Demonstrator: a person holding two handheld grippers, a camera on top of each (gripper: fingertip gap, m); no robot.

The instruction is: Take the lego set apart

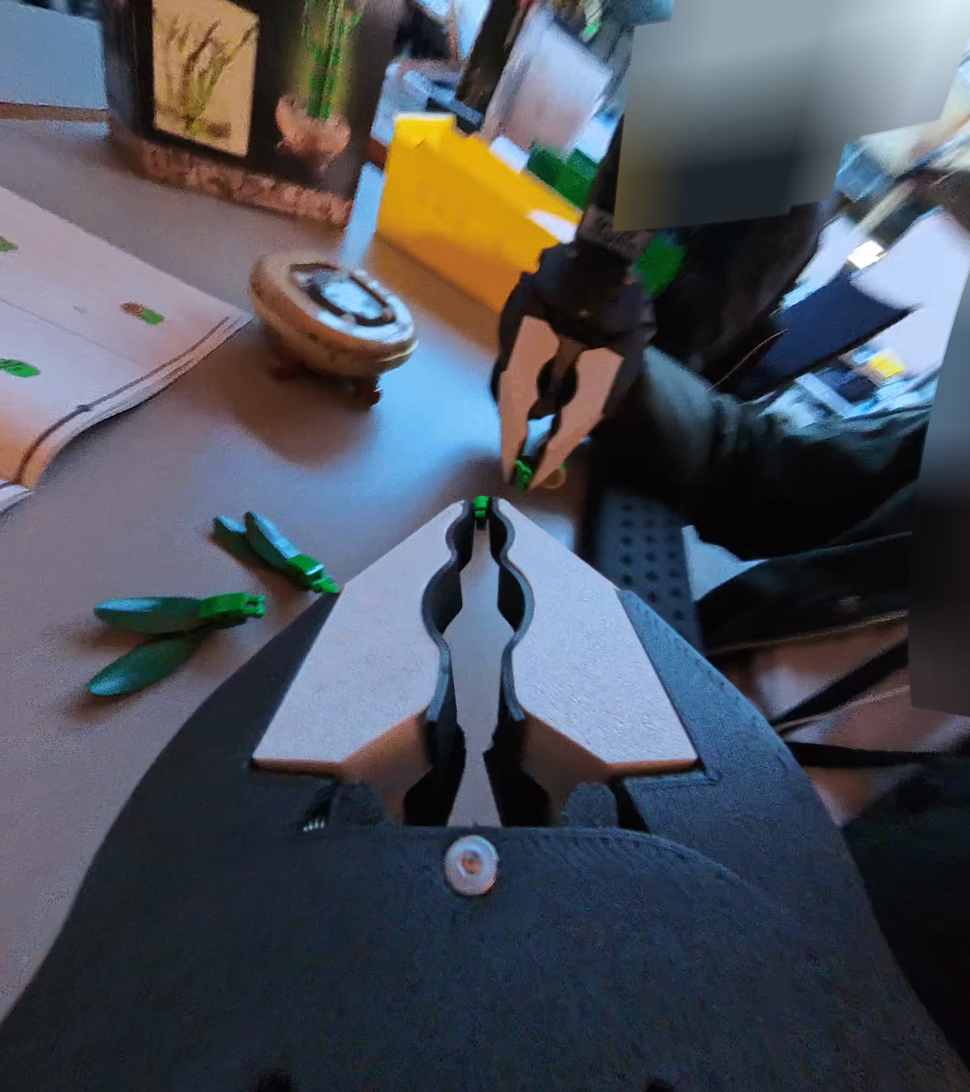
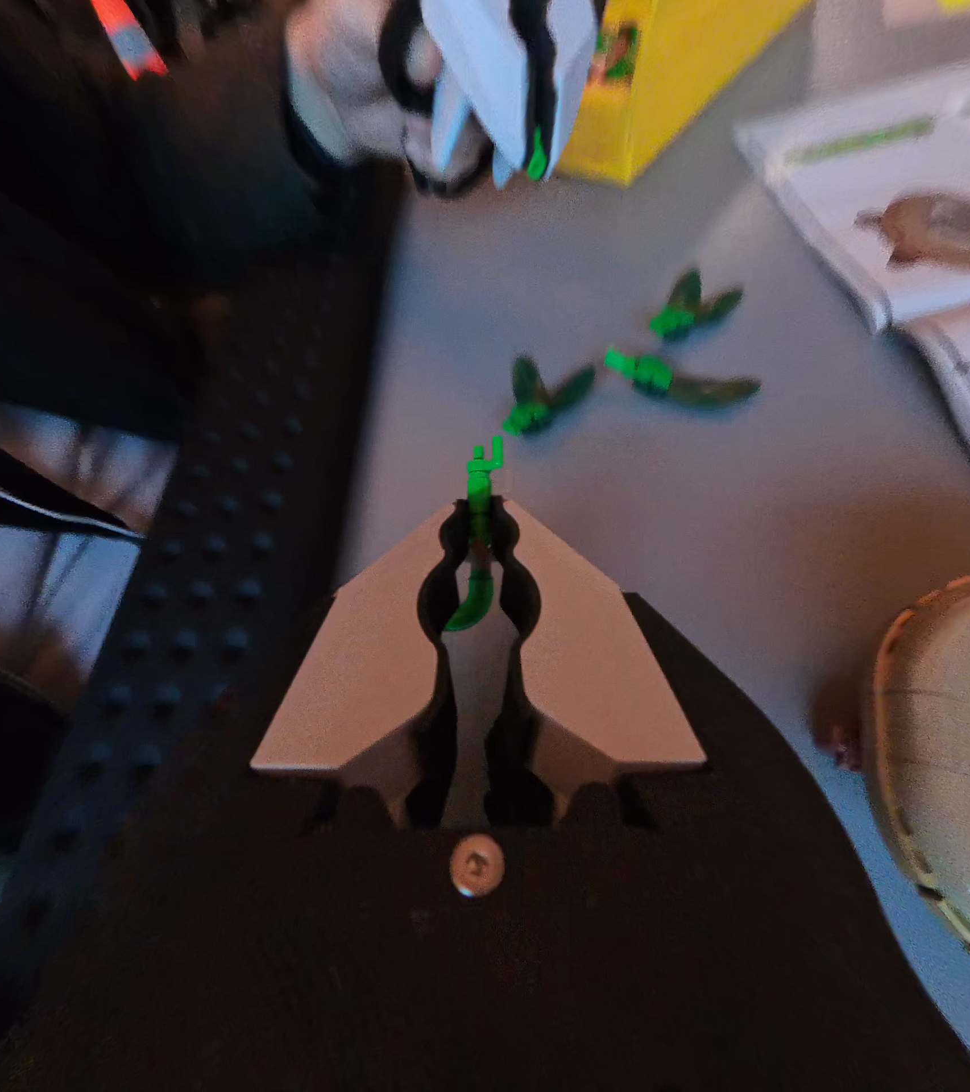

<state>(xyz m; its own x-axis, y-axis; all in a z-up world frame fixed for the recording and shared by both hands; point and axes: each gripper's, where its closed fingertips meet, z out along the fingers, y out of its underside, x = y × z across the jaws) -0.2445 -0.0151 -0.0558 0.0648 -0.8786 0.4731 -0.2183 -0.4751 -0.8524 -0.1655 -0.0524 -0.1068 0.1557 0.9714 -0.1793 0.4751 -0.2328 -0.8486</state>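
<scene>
My left gripper (image 1: 481,509) is clamped on a small green piece (image 1: 480,512), only its end showing between the tips. My right gripper (image 2: 481,507) is closed on a green stem piece (image 2: 478,532); its bright clip end sticks out past the tips and a darker curved leaf hangs back between the fingers. In the left wrist view the right gripper sits just ahead, tips down at the counter (image 1: 352,461) edge. Three loose leaf clusters lie on the counter: nearest (image 2: 547,396), then (image 2: 677,378) and (image 2: 689,307), close together but apart. Beyond them, a round tan pot base (image 1: 332,322) stands on dark red feet, beside an open instruction booklet (image 1: 57,331). Farthest back, a yellow box (image 1: 459,201) and a dark printed box (image 1: 223,100); both blurred
</scene>
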